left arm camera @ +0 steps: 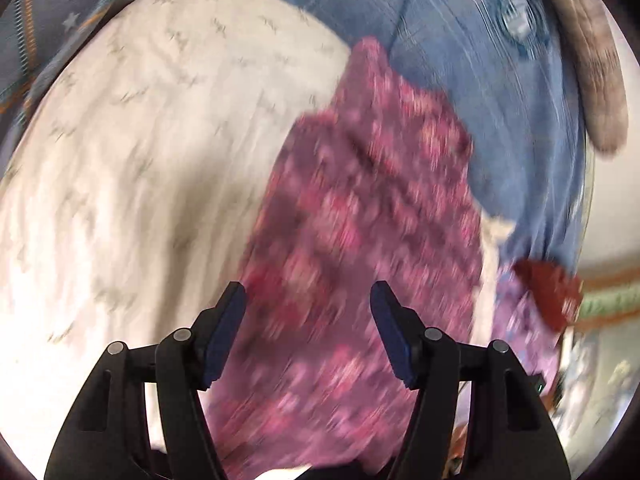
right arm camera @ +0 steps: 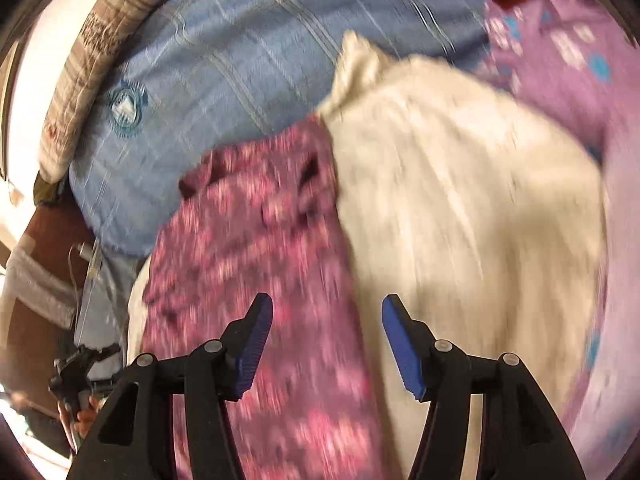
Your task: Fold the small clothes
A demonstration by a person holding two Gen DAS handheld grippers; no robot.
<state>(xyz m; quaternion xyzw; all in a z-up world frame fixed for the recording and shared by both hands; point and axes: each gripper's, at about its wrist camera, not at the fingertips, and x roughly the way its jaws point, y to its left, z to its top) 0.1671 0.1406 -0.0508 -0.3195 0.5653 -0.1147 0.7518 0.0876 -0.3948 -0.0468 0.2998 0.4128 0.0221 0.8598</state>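
Observation:
A small pink-and-maroon patterned garment (left arm camera: 360,208) lies as a long folded strip over a cream cloth (left arm camera: 140,152). My left gripper (left arm camera: 308,300) hovers above the near part of the strip, open, with nothing between its blue pads. In the right wrist view the same garment (right arm camera: 256,248) runs up the left of centre beside the cream cloth (right arm camera: 460,200). My right gripper (right arm camera: 327,312) is open over the seam between the two, nothing pinched. Both views are motion-blurred.
A blue checked bedcover (left arm camera: 460,40) with a round emblem (right arm camera: 126,108) lies beyond. A brown patterned pillow (left arm camera: 584,60) sits at the far edge. A lilac floral cloth (right arm camera: 560,60) and a dark red piece (left arm camera: 548,288) lie to the right.

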